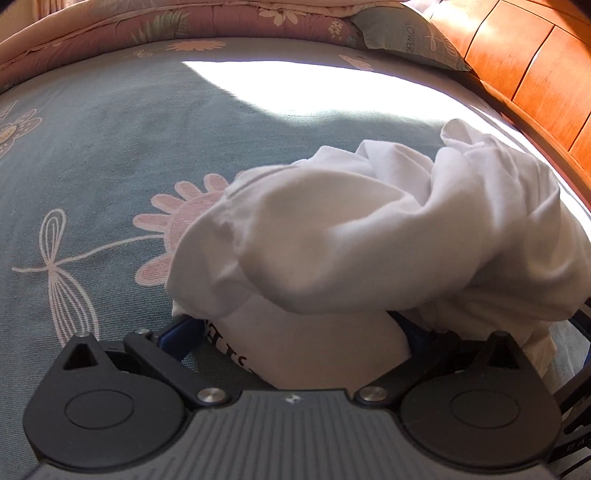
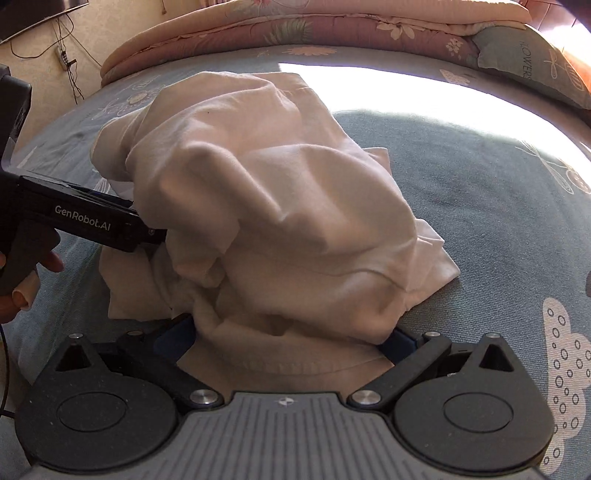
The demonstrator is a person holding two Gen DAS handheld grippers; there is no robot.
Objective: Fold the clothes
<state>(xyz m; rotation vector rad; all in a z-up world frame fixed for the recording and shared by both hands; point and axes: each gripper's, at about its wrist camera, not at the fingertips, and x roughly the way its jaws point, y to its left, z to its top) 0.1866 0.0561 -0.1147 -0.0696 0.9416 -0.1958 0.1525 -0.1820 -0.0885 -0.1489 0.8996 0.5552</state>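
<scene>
the bed (image 1: 110,155) fills both views, spread with a grey-blue woven cover printed with pale pink flowers and thin white dragonfly outlines, a hard patch of sunlight falling across its far side. along the far edge lies a folded quilt (image 2: 295,33) in dusty pink with leaf and flower print, soft and thick in rolled layers, with a grey-blue pillow (image 2: 532,62) to the right of it and a glossy orange wooden headboard (image 1: 524,62) curving past the far right in the left wrist view. the task's thing, a white t-shirt (image 2: 266,206), sits in a crumpled mound on the cover near the cameras, thin limp cotton with deep soft creases, a stitched hem visible at the near edge and a strip of dark printed lettering (image 1: 225,343) showing on a layer underneath. judging from this, folding has barely begun: no flat panel, no straight fold line, sleeves not laid out, so spreading and smoothing are still to do before any fold. the right gripper (image 2: 288,343) has its jaws spread wide with cloth bunched between and draped over them, not pinched. the left gripper (image 1: 295,332) looks the same in its own view, fingers apart with fabric lying over them; from the right it reaches into the heap's left side, held by a hand (image 2: 22,288).
</scene>
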